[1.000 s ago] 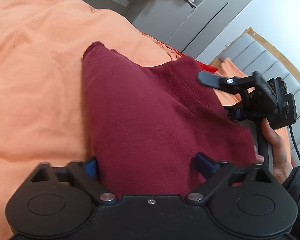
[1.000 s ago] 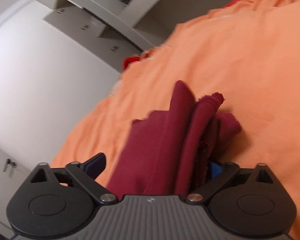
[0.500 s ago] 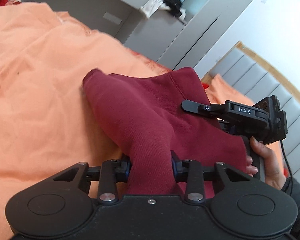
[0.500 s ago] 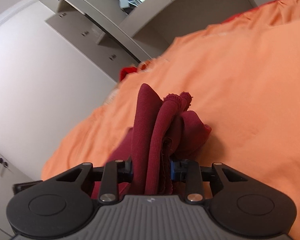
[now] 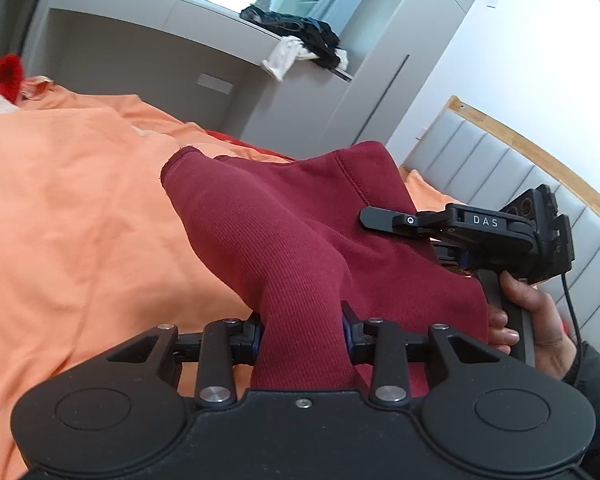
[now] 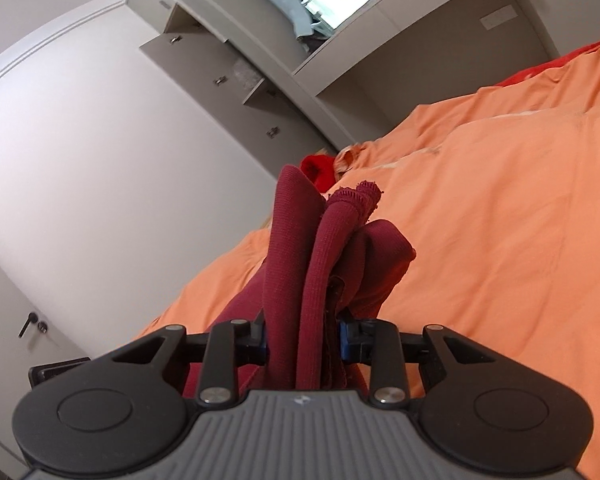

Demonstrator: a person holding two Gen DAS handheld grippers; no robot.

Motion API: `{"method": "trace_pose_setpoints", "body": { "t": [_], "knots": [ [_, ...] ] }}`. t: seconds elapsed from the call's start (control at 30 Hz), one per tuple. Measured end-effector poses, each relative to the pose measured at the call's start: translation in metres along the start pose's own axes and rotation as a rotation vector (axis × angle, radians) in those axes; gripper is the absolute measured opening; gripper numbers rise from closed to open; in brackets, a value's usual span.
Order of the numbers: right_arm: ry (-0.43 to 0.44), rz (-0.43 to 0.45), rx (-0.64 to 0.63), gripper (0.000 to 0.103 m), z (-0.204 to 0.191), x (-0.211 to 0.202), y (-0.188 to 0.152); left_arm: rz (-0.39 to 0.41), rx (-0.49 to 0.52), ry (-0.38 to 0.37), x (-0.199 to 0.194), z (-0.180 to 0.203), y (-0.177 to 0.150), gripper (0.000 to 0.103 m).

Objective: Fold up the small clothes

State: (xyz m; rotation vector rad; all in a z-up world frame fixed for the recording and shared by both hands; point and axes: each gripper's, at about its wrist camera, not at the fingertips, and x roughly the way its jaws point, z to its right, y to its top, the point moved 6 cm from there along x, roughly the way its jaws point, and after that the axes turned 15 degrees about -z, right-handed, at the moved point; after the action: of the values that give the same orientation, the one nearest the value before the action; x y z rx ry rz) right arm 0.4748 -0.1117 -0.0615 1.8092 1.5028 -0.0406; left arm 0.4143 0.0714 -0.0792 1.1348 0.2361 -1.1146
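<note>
A small maroon knit garment (image 5: 284,232) hangs between both grippers above the orange bedsheet (image 5: 68,208). My left gripper (image 5: 302,334) is shut on a bunched edge of it. My right gripper (image 6: 302,338) is shut on several gathered folds of the same garment (image 6: 312,256). In the left wrist view the right gripper (image 5: 384,220) shows at the right, held by a hand (image 5: 536,320), with the cloth stretched between the two.
The orange sheet (image 6: 500,220) covers the bed all around. A red item (image 6: 318,168) lies at the far bed edge. Grey cabinets and a shelf with dark clothes (image 5: 300,36) stand behind. A padded headboard (image 5: 500,168) is at the right.
Both grippers went from open around the garment to shut on it, then lifted it higher off the sheet. The views now tilt up toward the cabinets and window.
</note>
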Motion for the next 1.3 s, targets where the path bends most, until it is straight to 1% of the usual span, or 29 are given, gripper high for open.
{"method": "trace_pose_setpoints", "body": {
  "t": [0.1,0.17,0.33,0.4,0.47,0.53,0.57,0.6,0.63,0.67,0.7,0.73,0.8,0.83,0.87,0.9,0.93,1.0,1.03,1.1,1.17,1.2,1.23,1.3],
  "knots": [
    [0.004,-0.016,-0.001,0.033,-0.022,0.015,-0.016,-0.004,-0.026,0.013,-0.023,-0.006,-0.022,0.037],
    [0.009,-0.027,0.013,0.033,-0.028,0.022,-0.029,-0.001,-0.042,0.016,-0.037,-0.01,-0.035,0.037],
    [-0.014,-0.045,0.06,0.033,-0.025,0.04,-0.062,-0.013,-0.075,0.026,-0.05,-0.027,-0.072,0.037],
    [-0.042,-0.06,0.068,0.033,-0.02,0.049,-0.074,-0.025,-0.076,0.041,-0.043,-0.034,-0.083,0.037],
    [-0.069,-0.06,0.083,0.033,-0.011,0.058,-0.081,-0.032,-0.064,0.082,-0.029,-0.043,-0.09,0.037],
    [-0.106,-0.063,0.119,0.033,0.001,0.067,-0.089,-0.079,-0.092,0.094,-0.011,-0.053,-0.098,0.038],
    [-0.131,-0.074,0.13,0.033,0.008,0.072,-0.093,-0.107,-0.091,0.101,-0.003,-0.056,-0.103,0.041],
    [-0.161,-0.087,0.14,0.036,0.014,0.075,-0.097,-0.128,-0.077,0.129,0.003,-0.058,-0.106,0.049],
    [-0.191,-0.098,0.155,0.044,0.021,0.078,-0.1,-0.136,-0.071,0.167,0.006,-0.06,-0.11,0.057],
    [-0.215,-0.096,0.174,0.049,0.026,0.077,-0.103,-0.128,-0.076,0.192,0.005,-0.062,-0.112,0.063],
    [-0.236,-0.081,0.184,0.06,0.028,0.074,-0.105,-0.111,-0.086,0.215,0.001,-0.064,-0.114,0.074],
    [-0.249,-0.049,0.183,0.068,0.028,0.065,-0.105,-0.091,-0.092,0.233,-0.005,-0.064,-0.116,0.079],
    [-0.264,0.007,0.138,0.07,0.017,0.043,-0.107,-0.053,-0.109,0.248,-0.026,-0.063,-0.116,0.09],
    [-0.282,0.026,0.112,0.07,0.01,0.03,-0.108,-0.038,-0.119,0.254,-0.038,-0.063,-0.117,0.093],
    [-0.288,0.037,0.089,0.07,0.0,0.018,-0.113,-0.014,-0.125,0.273,-0.053,-0.062,-0.118,0.094],
    [-0.272,0.04,0.062,0.069,-0.012,0.01,-0.114,0.022,-0.114,0.296,-0.067,-0.059,-0.118,0.097],
    [-0.246,0.037,0.03,0.068,-0.026,0.002,-0.12,0.057,-0.103,0.329,-0.076,-0.055,-0.113,0.102],
    [-0.171,0.044,-0.022,0.067,-0.057,-0.005,-0.129,0.131,-0.086,0.415,-0.096,-0.049,-0.119,0.102],
    [-0.121,0.047,-0.033,0.067,-0.072,-0.002,-0.131,0.143,-0.073,0.446,-0.1,-0.046,-0.12,0.102],
    [-0.025,0.04,-0.01,0.067,-0.089,0.01,-0.135,0.14,-0.05,0.488,-0.098,-0.041,-0.119,0.102],
    [0.044,0.028,0.036,0.067,-0.093,0.028,-0.137,0.115,-0.034,0.51,-0.088,-0.038,-0.12,0.102],
    [0.064,0.017,0.061,0.067,-0.09,0.037,-0.14,0.097,-0.025,0.517,-0.082,-0.037,-0.121,0.102],
    [0.059,0.009,0.088,0.067,-0.082,0.044,-0.144,0.079,-0.021,0.524,-0.076,-0.039,-0.121,0.102],
    [0.003,0.007,0.14,0.065,-0.061,0.053,-0.158,0.031,-0.018,0.529,-0.061,-0.041,-0.126,0.102]
  ]
}}
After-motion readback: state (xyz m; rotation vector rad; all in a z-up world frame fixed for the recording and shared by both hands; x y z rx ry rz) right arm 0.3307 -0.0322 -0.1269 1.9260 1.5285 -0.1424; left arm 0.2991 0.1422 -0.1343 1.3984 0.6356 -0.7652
